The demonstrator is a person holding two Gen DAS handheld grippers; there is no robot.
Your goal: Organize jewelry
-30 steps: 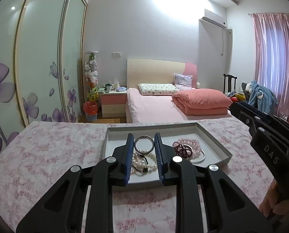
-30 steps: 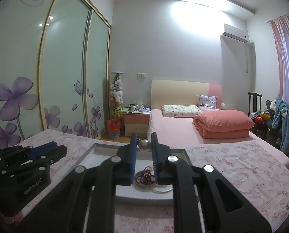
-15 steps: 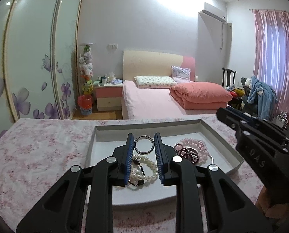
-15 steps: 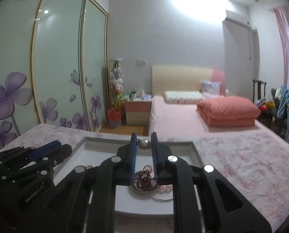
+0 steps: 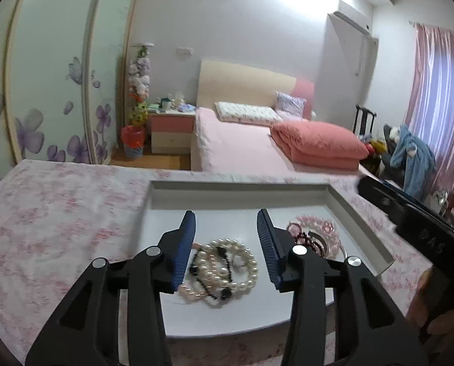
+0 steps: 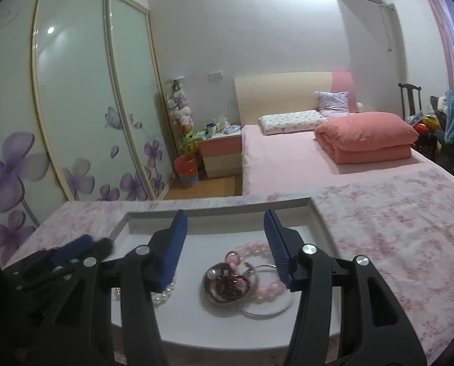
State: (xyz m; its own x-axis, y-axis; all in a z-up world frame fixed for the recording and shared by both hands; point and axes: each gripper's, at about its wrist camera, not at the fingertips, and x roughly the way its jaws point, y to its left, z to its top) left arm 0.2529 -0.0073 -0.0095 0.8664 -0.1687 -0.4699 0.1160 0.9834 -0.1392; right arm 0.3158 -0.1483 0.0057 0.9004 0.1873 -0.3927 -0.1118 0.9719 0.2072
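A white tray (image 5: 242, 186) lies on the floral cloth. In it are pearl strands with black beads (image 5: 224, 270). To their right is a pile of pink beads (image 5: 317, 228) and dark-red beads. My left gripper (image 5: 226, 213) hovers over the pearls with its jaws opening and nothing between them. A small blurred silvery ring (image 5: 237, 262) seems to rest on the pearls. My right gripper (image 6: 225, 213) hangs above the tray (image 6: 221, 213), jaws opening and empty. Under it a round pearl bead (image 6: 212, 273) sits on the dark-red bracelet (image 6: 230, 286), beside a pink bracelet (image 6: 265, 289) and a silver bangle (image 6: 266, 309).
The pink floral cloth (image 5: 59, 213) spreads to both sides of the tray. The other gripper's black body stands close at the right (image 5: 422, 231) and the left (image 6: 59, 259) of the tray. A hand (image 5: 440, 320) shows at lower right. Bed and wardrobe lie beyond.
Both grippers came closer to the tray and sank a little. The left jaws opened and the silver ring left them. The right jaws opened and the pearl bead dropped onto the dark-red bracelet.
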